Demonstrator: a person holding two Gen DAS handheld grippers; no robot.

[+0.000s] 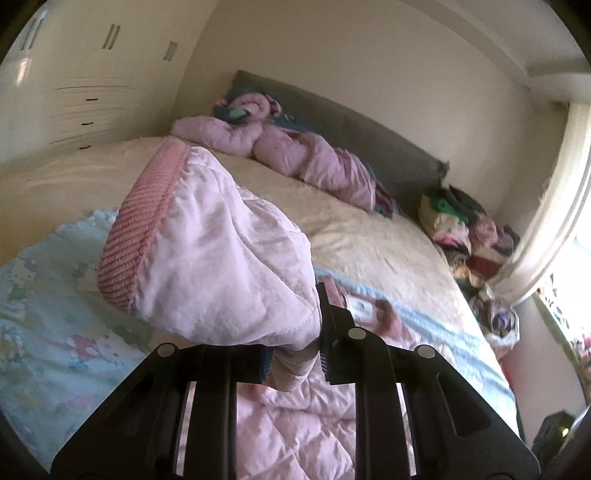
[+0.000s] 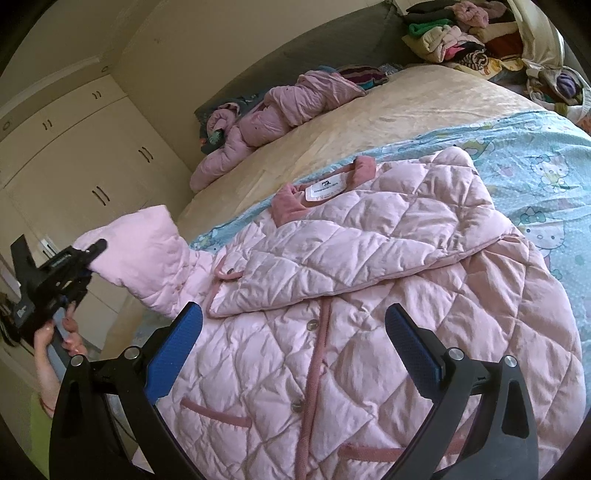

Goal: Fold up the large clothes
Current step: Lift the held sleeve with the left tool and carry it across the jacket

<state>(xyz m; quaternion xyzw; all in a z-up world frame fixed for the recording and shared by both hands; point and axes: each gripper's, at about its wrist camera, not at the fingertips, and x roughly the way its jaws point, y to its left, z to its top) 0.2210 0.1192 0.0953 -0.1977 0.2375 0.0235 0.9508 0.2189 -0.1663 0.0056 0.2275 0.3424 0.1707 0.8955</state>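
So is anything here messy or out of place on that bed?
Yes. A jumbled heap of clothes sits at the far corner, and a lilac puffy garment lies crumpled by the headboard. The pink quilted jacket itself looks fine, with one sleeve lifted by the left gripper.

The jacket [image 2: 369,295] lies spread on a sheet [image 2: 535,177] that covers the near part of the bed [image 2: 388,122], its collar [image 2: 295,199] toward the headboard [image 2: 288,66]. One sleeve [image 2: 147,258] is lifted off the jacket's left side, pinched in the left gripper [image 2: 96,246]; the other is folded across the chest. The right gripper [image 2: 293,332] hangs above the jacket's front — not touching it. A bundled garment [image 2: 280,110] lies before the headboard, a heap of clothes [image 2: 461,37] at the far right, cupboards [image 2: 74,166] left.
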